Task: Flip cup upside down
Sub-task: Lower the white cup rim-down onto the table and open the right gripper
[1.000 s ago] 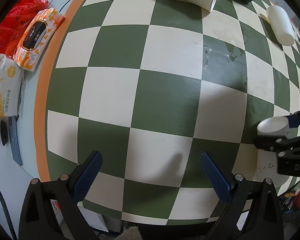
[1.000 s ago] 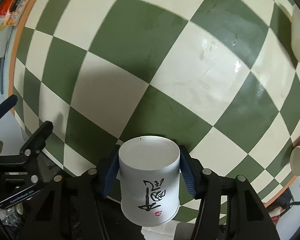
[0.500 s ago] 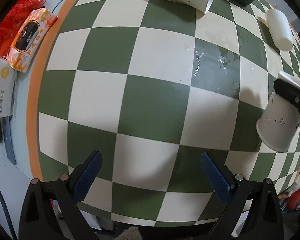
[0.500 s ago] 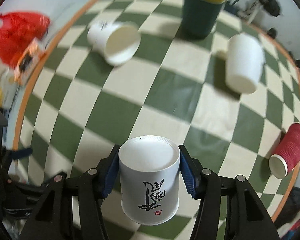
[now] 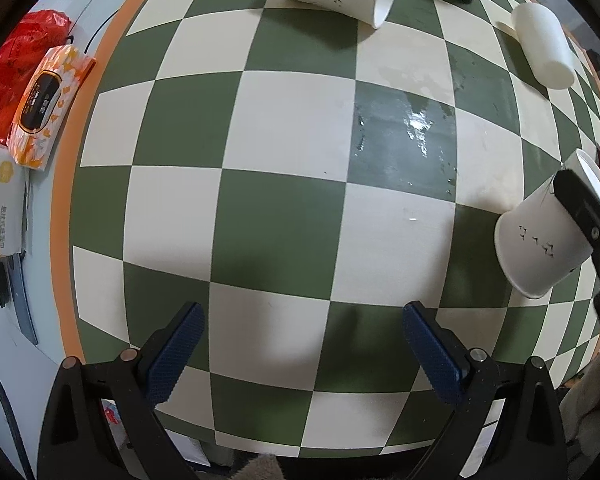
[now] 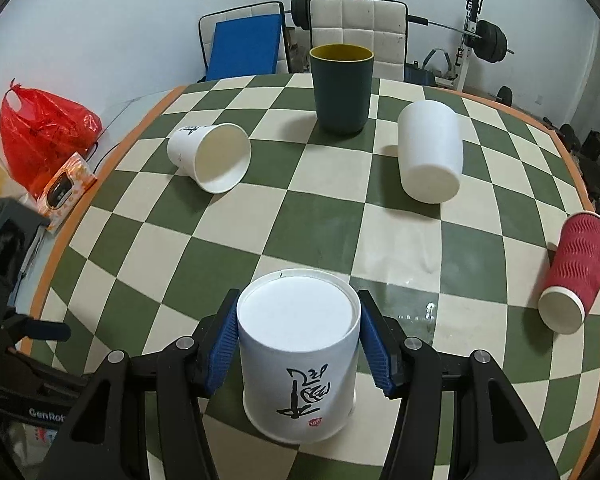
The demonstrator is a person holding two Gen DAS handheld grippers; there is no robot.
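From the left wrist view, the left gripper (image 5: 300, 356) is hanging over the checkered table (image 5: 284, 208) with its 2 blue pads spread wide and nothing between them, while at the right edge the white paper cup (image 5: 540, 240) is tilting base-up, mouth angled down and just above the cloth, in the right gripper's black finger. A wet patch (image 5: 404, 140) is glinting on 1 green square. From the right wrist view, the right gripper (image 6: 298, 344) is pinching that cup (image 6: 298, 340) on both sides, closed base facing the camera; the flip looks nearly finished, with setting it mouth-down and letting go remaining. Beyond, 1 white cup (image 6: 212, 158) is lying on its side showing an empty inside, the green tumbler (image 6: 342, 88) is standing upright, contents unseen, and another white cup (image 6: 430, 156) and the red ribbed cup (image 6: 576, 272) are lying toppled.
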